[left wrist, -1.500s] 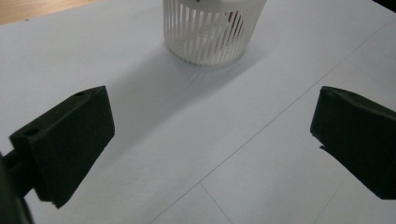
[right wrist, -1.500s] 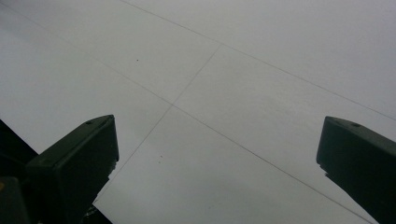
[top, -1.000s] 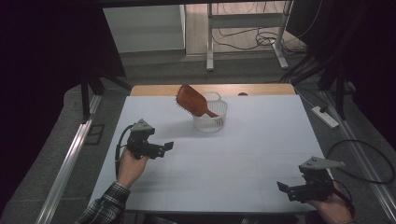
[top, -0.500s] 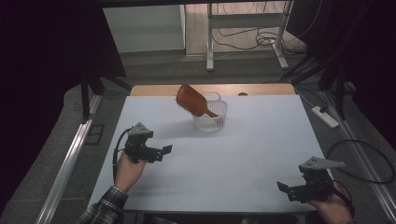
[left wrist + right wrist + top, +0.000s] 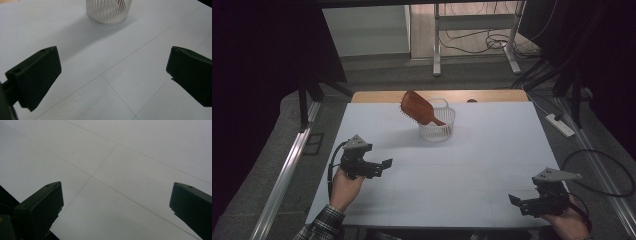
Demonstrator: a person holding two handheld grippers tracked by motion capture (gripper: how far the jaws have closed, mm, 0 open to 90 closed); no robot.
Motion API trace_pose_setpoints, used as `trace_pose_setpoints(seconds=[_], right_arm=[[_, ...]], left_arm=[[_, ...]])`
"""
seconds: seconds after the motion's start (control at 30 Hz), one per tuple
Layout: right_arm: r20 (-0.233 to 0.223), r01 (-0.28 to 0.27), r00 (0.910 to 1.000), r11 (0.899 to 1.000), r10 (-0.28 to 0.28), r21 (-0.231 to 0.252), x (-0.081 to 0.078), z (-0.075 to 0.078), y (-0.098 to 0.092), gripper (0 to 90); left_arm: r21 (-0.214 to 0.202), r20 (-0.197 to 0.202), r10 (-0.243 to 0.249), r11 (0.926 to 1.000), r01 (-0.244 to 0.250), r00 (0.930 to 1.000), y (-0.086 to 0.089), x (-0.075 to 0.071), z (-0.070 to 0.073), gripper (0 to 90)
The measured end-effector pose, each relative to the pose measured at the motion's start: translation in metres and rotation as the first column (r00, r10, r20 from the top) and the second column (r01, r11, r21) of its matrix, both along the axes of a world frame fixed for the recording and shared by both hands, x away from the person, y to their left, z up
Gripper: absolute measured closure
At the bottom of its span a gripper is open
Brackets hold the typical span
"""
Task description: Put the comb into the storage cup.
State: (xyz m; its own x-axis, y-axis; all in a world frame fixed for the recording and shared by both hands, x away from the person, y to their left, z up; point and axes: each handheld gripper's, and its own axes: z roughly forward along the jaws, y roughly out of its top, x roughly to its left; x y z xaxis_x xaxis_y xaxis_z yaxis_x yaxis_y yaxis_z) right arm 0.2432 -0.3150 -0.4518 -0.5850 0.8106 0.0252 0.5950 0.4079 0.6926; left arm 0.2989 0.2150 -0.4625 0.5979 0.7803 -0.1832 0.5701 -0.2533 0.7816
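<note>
A reddish-brown hairbrush (image 5: 418, 108) leans handle-down in a white slatted basket (image 5: 438, 131) at the back middle of the white table (image 5: 472, 165). The basket (image 5: 109, 11) also shows at the top of the left gripper view. My left gripper (image 5: 382, 165) hovers over the table's left side, open, its jaws wide apart with nothing between them (image 5: 112, 80). Near the front right corner my right gripper (image 5: 515, 201) is open too, over bare table (image 5: 115, 202).
A wooden strip (image 5: 377, 96) runs along the table's far edge. A power strip (image 5: 559, 124) and cables (image 5: 597, 170) lie on the floor to the right. A metal rail (image 5: 282, 180) runs along the left side.
My left gripper has drawn back a little toward the near left. The right gripper, the brush and the basket have stayed put.
</note>
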Motion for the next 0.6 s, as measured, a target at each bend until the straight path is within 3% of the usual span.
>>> trace_pose_setpoints(seconds=[0.6], right_arm=[[0.001,0.001,1.0000,1.000,-0.001,-0.001,0.000,0.000,0.000,0.0]], left_arm=[[0.016,-0.011,0.000,0.9999,0.000,0.9999,0.006,-0.016,-0.002,0.0]])
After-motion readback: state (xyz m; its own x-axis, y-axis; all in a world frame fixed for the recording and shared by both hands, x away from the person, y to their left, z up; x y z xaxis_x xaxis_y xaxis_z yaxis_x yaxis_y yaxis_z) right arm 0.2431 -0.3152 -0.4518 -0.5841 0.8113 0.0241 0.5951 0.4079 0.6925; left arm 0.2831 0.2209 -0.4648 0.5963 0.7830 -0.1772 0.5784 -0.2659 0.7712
